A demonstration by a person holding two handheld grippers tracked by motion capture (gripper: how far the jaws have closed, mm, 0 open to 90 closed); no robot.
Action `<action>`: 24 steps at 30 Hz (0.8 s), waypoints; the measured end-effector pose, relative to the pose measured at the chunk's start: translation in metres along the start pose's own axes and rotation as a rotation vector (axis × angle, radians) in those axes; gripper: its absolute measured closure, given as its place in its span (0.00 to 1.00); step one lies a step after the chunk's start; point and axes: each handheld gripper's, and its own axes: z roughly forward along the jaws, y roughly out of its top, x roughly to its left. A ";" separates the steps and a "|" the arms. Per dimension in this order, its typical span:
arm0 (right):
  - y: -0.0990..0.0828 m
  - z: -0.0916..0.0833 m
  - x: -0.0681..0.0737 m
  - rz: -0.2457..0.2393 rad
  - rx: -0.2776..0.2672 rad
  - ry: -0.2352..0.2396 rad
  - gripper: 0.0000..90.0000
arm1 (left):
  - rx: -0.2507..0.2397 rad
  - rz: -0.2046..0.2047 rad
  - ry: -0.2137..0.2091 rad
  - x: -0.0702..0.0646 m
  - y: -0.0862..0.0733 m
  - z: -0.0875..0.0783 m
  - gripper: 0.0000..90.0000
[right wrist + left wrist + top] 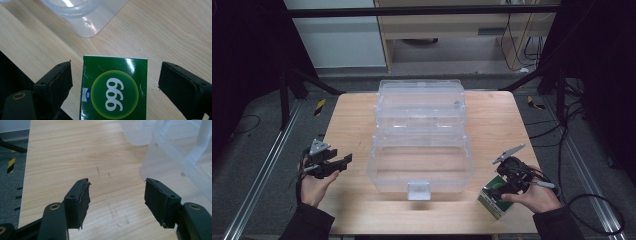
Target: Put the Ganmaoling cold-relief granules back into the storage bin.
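We see the green box (113, 90) lying flat on the desk (347, 125) near its front right corner, just right of the clear bin (421, 135) that stands open in the middle. The box's face bears a yellow-green disc with "999" on it. Our right gripper (498, 190) sits over the box with its jaws spread wide; in the right gripper view the box lies between the two pads (58, 80), with a gap of bare wood showing on each side, so neither pad touches it and nothing is gripped. A corner of the bin shows just beyond the box in that view.

Our left gripper (343, 162) is at the front left of the desk, apart from the bin's left wall. Its jaws stand wide open too, with only bare wood between them in the left gripper view, and the bin's wall (175, 165) off to one side.
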 end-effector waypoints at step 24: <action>-0.010 0.019 -0.002 0.003 0.139 0.025 0.09 | 0.027 0.014 -0.003 -0.001 -0.002 0.005 0.40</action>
